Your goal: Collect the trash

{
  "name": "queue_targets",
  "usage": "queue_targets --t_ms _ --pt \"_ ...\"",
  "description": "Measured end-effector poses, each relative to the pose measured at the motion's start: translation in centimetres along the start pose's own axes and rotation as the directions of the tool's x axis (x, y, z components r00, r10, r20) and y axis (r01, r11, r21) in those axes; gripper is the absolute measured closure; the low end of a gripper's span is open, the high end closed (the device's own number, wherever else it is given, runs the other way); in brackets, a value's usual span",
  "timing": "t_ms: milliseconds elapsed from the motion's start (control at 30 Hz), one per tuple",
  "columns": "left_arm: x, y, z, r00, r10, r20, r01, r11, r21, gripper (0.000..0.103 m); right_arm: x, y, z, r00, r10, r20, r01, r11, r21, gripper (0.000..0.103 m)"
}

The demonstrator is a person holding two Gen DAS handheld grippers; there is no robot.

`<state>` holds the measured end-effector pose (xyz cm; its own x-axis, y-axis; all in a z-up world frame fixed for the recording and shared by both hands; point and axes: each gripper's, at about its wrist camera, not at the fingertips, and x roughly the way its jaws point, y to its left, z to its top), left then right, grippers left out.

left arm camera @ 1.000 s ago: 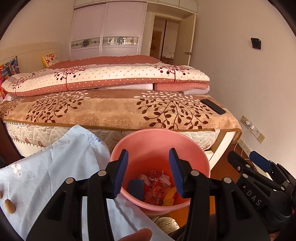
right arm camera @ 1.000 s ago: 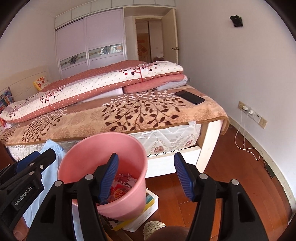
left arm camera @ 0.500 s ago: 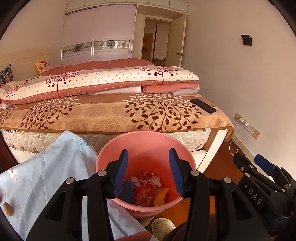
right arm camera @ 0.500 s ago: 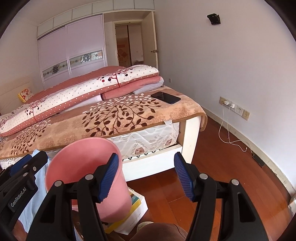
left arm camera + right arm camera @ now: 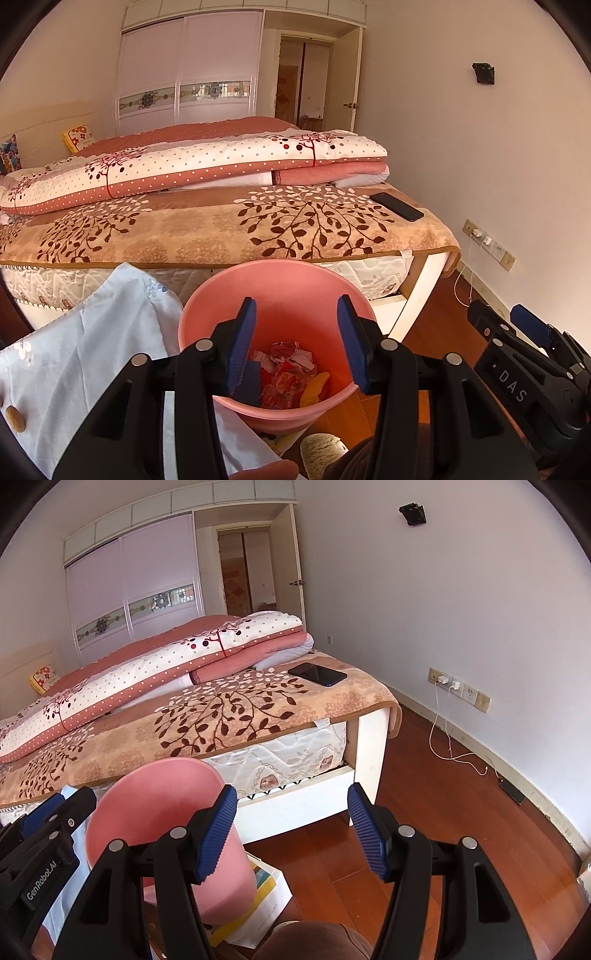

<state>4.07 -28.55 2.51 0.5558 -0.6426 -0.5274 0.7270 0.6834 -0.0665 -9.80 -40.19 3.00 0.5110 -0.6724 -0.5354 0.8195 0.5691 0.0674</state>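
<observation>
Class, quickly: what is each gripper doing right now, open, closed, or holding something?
Left gripper: open, holding nothing; pink bin lies beyond its fingers.
Right gripper: open, holding nothing.

pink bin [image 5: 173,812] inside hidden, bed [image 5: 221,229] cropped left

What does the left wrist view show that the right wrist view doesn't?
Only the left wrist view looks into the pink bucket, showing crumpled wrappers at the bottom, plus light blue cloth with a wooden button. Only the right wrist view shows the open floor, the charging cable trailing from the wall sockets, and the box beneath the bucket. Both show the bed, the phone on it, and both open, empty tools.
</observation>
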Motion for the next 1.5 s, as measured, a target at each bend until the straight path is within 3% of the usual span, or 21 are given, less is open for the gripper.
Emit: queue_targets --t_ms 1500 --pt "-0.01 -0.6 0.0 1.0 -0.012 0.002 0.012 0.999 0.03 0.057 0.73 0.3 -0.16 1.0 -0.001 -0.022 0.001 1.0 -0.012 0.041"
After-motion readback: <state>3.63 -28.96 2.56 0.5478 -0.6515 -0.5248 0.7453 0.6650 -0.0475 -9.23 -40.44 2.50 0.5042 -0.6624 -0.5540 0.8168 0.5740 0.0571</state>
